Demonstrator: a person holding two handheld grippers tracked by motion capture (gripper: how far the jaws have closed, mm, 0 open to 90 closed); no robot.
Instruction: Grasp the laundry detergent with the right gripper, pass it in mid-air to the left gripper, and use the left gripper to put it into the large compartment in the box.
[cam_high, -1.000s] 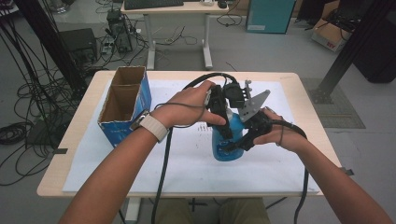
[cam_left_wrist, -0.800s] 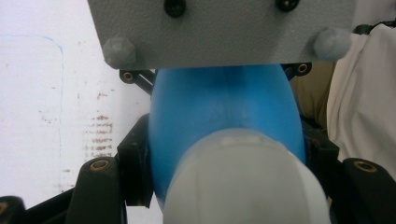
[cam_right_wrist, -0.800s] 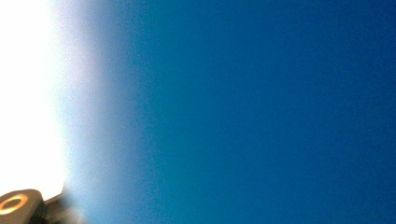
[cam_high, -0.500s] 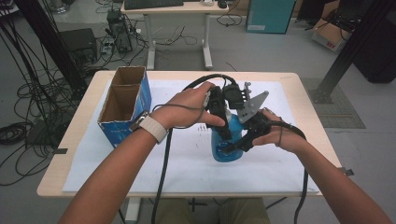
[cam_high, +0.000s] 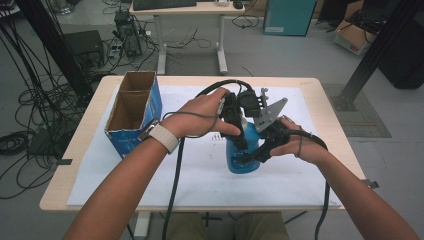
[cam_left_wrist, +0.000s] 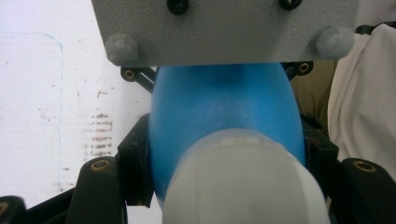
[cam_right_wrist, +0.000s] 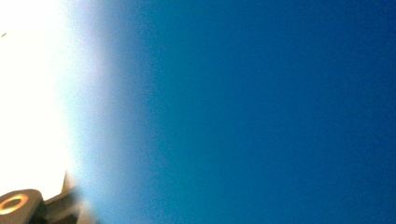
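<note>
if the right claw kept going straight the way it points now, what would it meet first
The blue bottle. It sits right up against the right claw's camera, and from above the claw already looks shut on the bottle's lower body, so there seems to be no free travel. Exact contact is hard to judge.

My blue bottle (cam_high: 243, 155), a rounded, egg-shaped plastic body with a pale whitish cap (cam_left_wrist: 243, 182), stands upright near the middle of the white-covered surface (cam_high: 200, 170), clamped at its upper part and lower body between my two sets of jaws.
</note>
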